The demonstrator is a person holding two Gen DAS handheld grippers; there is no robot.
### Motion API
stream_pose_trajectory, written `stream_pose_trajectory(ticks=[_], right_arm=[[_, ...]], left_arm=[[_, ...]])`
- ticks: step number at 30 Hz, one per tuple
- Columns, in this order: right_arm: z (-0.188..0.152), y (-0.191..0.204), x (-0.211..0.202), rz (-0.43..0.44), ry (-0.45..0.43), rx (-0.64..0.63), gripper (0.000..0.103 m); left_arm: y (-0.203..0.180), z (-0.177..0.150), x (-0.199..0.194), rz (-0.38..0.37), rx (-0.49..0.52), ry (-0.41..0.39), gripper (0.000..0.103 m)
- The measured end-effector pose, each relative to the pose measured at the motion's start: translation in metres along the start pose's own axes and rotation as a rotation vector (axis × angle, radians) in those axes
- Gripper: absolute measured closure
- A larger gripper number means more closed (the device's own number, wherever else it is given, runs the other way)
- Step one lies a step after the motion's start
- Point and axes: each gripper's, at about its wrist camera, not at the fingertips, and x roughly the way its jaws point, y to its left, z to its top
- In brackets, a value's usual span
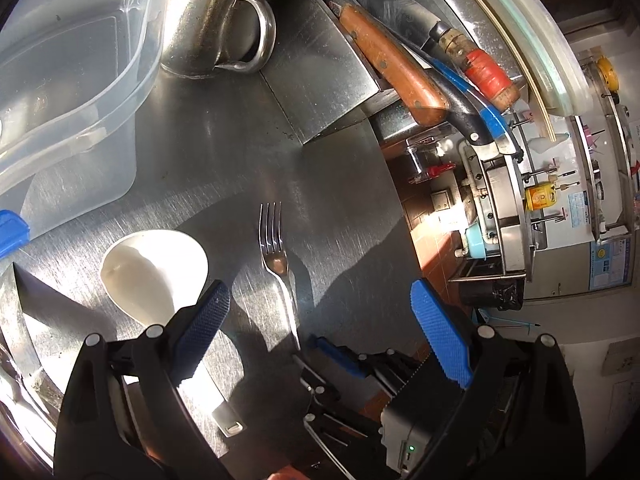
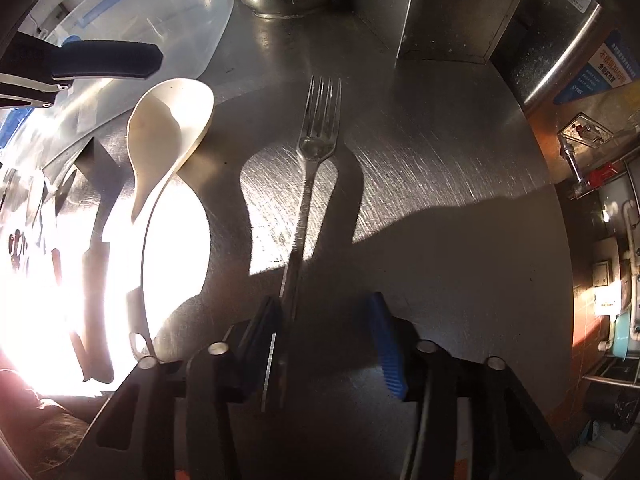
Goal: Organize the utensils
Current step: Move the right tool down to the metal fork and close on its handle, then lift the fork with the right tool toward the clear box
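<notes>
One fork (image 2: 318,148) lies flat on the steel worktop (image 2: 440,184), tines pointing away towards the back, and it is the only fork I can see. Its handle runs down between the fingers of the right gripper (image 2: 326,344), close against the left pad; the other pad stands well off, so the jaws are apart and nothing is clamped. The handle's end is lost in shadow under that gripper.

One white spoon (image 1: 152,272) with a deep bowl lies just left of the fork, apart from it. Much of its handle is washed out by sun glare. The left gripper (image 1: 324,332) hovers over the two, jaws wide and empty.

Three knife handles stick out of a steel holder (image 1: 320,72) at the back: one brown wooden (image 1: 396,68), one black (image 1: 460,100), and one wrapped in red tape (image 1: 484,76). Their blades are hidden.

One steel jug (image 1: 216,20) stands at the back, its top cut off by the edge of the view. One clear plastic tub (image 1: 72,72) sits beside it on the left, also only partly in view, with a blue clip (image 1: 12,232) at its rim.

A blue sign (image 2: 600,72) on the right wall bears Chinese writing, too small and skewed for me to read. Notices further off in the room are just as illegible.
</notes>
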Motion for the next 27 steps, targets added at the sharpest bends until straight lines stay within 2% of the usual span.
stream_pose_trajectory(ticks=[4,9,13,17,19,22,23,25,27], right_arm=[[-0.002,-0.004,0.001,0.058,0.016,0.013,0.094],[-0.015,-0.03,0.002,0.315,0.077,0.171,0.094],[-0.024,-0.044,-0.005,0.439,0.064,0.257,0.094],[-0.031,-0.053,-0.01,0.493,0.059,0.294,0.094],[-0.036,-0.056,-0.008,0.507,0.064,0.298,0.094],[-0.038,-0.058,-0.003,0.52,0.075,0.304,0.094],[-0.038,-0.058,-0.001,0.524,0.078,0.305,0.094],[-0.037,-0.062,0.002,0.528,0.084,0.307,0.093],[-0.036,-0.065,0.005,0.522,0.088,0.313,0.093]], left_arm=[[0.001,-0.001,0.016,-0.008,-0.019,0.057,0.015],[0.007,-0.007,0.049,-0.028,-0.075,0.184,0.015],[0.01,-0.019,0.076,-0.042,-0.121,0.282,0.015],[0.009,-0.028,0.096,-0.051,-0.16,0.351,0.015],[0.009,-0.032,0.102,-0.052,-0.178,0.365,0.024],[0.01,-0.039,0.112,-0.064,-0.198,0.397,0.046],[0.011,-0.041,0.115,-0.06,-0.2,0.412,0.057],[0.014,-0.045,0.119,-0.061,-0.214,0.427,0.068],[0.02,-0.048,0.12,-0.049,-0.238,0.435,0.089]])
